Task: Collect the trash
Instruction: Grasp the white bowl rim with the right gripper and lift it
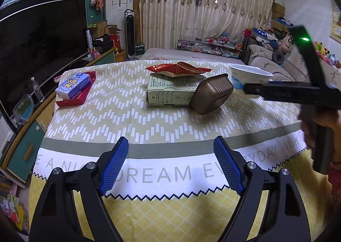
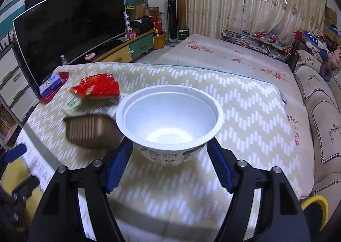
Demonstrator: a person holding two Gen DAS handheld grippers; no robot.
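The trash is gathered on a surface [image 1: 170,127] draped with a zigzag-patterned cloth: a white paper bowl [image 2: 169,120], a brown ribbed plastic tray [image 1: 213,94], a pale green carton [image 1: 170,92] and a red snack wrapper [image 1: 177,68]. The bowl is pinched low on its wall between the blue pads of the right tongs [image 2: 169,154], upright with its mouth up, and appears raised off the cloth, judging by the shadow beneath it; a hold below the flared rim is probably chosen so that the bowl cannot slip downward. The tray is propped on edge against the carton, just to the bowl's left, and the wrapper is draped over the carton's top, so the three pieces form one touching pile. The left tongs [image 1: 170,163] are spread wide with nothing between them, hovering over the near strip of cloth, well short of the pile. A tissue pack on a red tray [image 1: 74,90] lies apart, toward the far left corner. Bare cloth is left to the bowl's right and in front of it, giving room to carry it clear. The right edge borders a sofa, and the far edge meets a bed.
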